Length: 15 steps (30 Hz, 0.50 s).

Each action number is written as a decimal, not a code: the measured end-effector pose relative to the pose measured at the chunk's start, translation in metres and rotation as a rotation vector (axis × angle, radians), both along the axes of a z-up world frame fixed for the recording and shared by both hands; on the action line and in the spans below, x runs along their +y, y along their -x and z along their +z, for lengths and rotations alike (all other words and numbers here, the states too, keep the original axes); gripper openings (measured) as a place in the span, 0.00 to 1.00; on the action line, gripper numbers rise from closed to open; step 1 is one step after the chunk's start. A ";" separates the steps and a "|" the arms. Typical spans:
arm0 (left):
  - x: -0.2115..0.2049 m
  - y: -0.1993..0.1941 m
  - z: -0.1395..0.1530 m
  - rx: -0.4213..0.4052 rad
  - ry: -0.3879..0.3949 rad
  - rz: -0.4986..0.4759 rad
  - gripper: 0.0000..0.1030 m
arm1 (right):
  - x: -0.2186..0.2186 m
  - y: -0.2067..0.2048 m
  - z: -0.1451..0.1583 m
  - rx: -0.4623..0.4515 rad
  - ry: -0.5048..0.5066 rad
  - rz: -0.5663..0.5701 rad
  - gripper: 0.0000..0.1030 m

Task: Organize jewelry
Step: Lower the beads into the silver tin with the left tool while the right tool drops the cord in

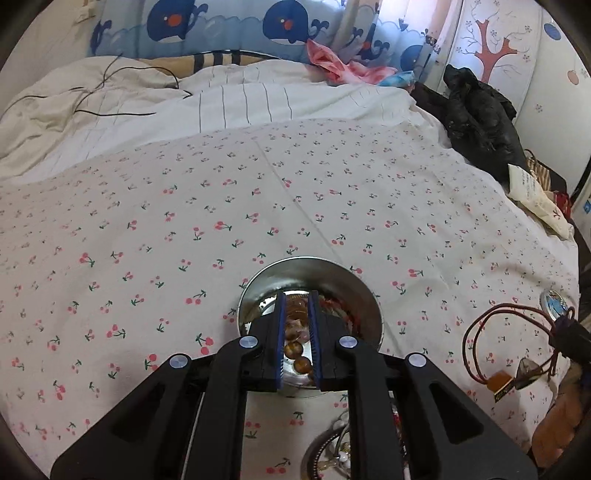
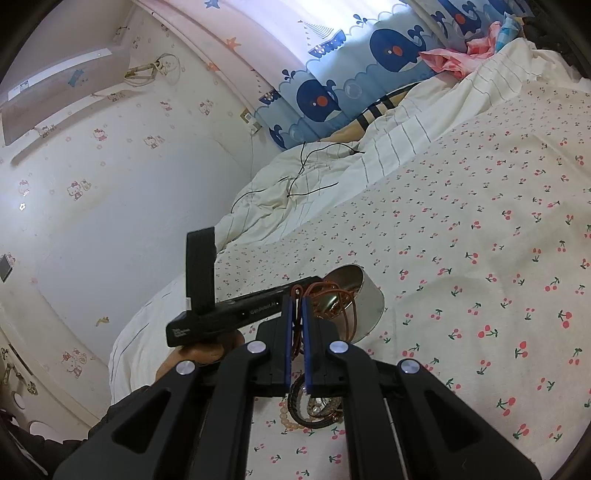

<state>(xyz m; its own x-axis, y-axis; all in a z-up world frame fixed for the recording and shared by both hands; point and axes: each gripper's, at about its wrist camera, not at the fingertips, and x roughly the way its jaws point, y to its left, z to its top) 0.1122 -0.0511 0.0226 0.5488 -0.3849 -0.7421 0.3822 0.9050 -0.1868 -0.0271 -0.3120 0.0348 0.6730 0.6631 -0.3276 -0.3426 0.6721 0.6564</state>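
Your left gripper (image 1: 298,332) hangs over the tin (image 1: 345,275) on the bedsheet (image 1: 147,221), jaws narrow, gripping a bead bracelet (image 1: 295,349). Just short of the tin lies a jewelry pile (image 2: 314,410). Your right gripper (image 2: 298,334) is nearly closed on a brown cord (image 2: 347,306).

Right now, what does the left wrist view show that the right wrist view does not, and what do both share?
Only the left wrist view: the left tool shut on a brown bead bracelet over the open bowl, plus a black jacket at the bed's far edge.

Only the right wrist view: the right tool shut on a red-brown cord necklace, the hand holding the other device, and the wallpapered wall.

Both: the metal bowl, the cherry-print sheet, the whale curtain.
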 end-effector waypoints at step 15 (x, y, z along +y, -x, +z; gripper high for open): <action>0.065 0.067 0.004 -0.062 0.041 0.090 0.46 | 0.059 -0.058 -0.002 0.049 0.017 0.109 0.07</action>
